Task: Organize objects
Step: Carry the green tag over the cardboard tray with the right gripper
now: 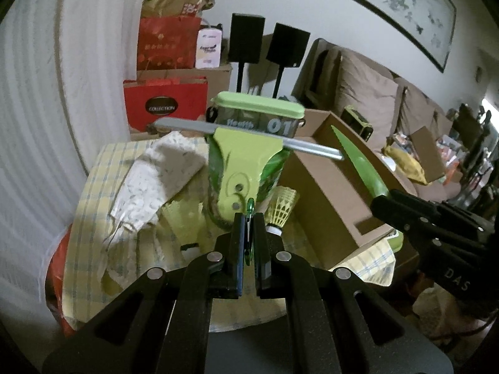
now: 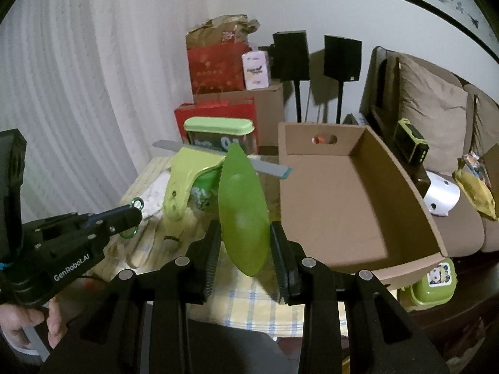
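The left gripper (image 1: pixel 248 218) pinched a green ring (image 1: pixel 249 205) on the squeegee (image 1: pixel 246 155). The right gripper (image 2: pixel 244 240) clamped a green leaf-shaped piece (image 2: pixel 241 205) beside the cardboard box (image 2: pixel 343 199), above the table (image 1: pixel 93 187).

Left claw (image 1: pixel 248 233): jaws closed nearly together, pinching a thin green ring (image 1: pixel 249 218) edge-on, held level above the tabletop (image 1: pixel 93 193). A bare hand (image 2: pixel 28 327) grips its handle from below. Right claw (image 2: pixel 244 249): jaws set wider, clamped on both sides of a green leaf-shaped piece (image 2: pixel 241 205) pointing forward, to the right of the left claw and slightly above the tabletop.
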{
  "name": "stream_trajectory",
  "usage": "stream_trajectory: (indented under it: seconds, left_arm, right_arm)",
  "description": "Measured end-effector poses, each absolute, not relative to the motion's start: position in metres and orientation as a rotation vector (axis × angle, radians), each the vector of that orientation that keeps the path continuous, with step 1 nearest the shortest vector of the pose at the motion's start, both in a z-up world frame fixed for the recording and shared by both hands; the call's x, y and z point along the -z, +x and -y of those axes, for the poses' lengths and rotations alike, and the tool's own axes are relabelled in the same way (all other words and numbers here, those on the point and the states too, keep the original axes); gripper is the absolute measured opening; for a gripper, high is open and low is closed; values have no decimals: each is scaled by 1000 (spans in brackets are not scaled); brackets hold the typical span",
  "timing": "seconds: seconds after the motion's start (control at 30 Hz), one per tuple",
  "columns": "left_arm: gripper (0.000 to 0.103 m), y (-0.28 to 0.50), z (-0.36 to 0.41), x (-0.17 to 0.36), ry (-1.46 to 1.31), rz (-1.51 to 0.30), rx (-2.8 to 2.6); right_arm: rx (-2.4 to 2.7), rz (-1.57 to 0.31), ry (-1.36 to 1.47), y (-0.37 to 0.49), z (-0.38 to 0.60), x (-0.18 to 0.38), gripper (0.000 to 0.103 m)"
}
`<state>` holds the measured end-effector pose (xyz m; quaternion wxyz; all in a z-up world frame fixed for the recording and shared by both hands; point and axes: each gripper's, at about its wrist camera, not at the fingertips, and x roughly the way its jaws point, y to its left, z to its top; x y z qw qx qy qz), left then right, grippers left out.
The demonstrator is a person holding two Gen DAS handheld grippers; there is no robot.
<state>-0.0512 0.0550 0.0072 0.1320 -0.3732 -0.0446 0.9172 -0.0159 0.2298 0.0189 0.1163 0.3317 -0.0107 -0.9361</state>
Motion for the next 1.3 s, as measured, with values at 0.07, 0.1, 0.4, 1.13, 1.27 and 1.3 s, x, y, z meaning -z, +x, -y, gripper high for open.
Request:
stream_trajectory:
  seconds: [0.07, 0.1, 0.4, 1.13, 1.27, 1.3]
  left_arm:
    - [4, -52, -60, -10, -1073, 128, -2661]
    - [4, -53, -63, -11, -1067, 126, -2660]
    - [4, -62, -94, -19, -1036, 96, -2649]
    - [5, -90, -198, -28, -1012, 37, -2538]
    - [5, -100, -211, -20, -1023, 48, -2525]
    - [4, -103, -214, -18, -1026, 46, -2524]
  right_arm:
    - [2752, 35, 966, -15, -234, -22, 31]
    - [2759, 37, 963, -15, -237, -23, 31]
    - [2813, 43, 943, -15, -262, -34, 31]
    - [2938, 120, 984, -29, -338, -36, 31]
    - [2941, 138, 1011, -36, -350, -29, 31]
    - [2942, 139, 1017, -38, -352, -27, 31]
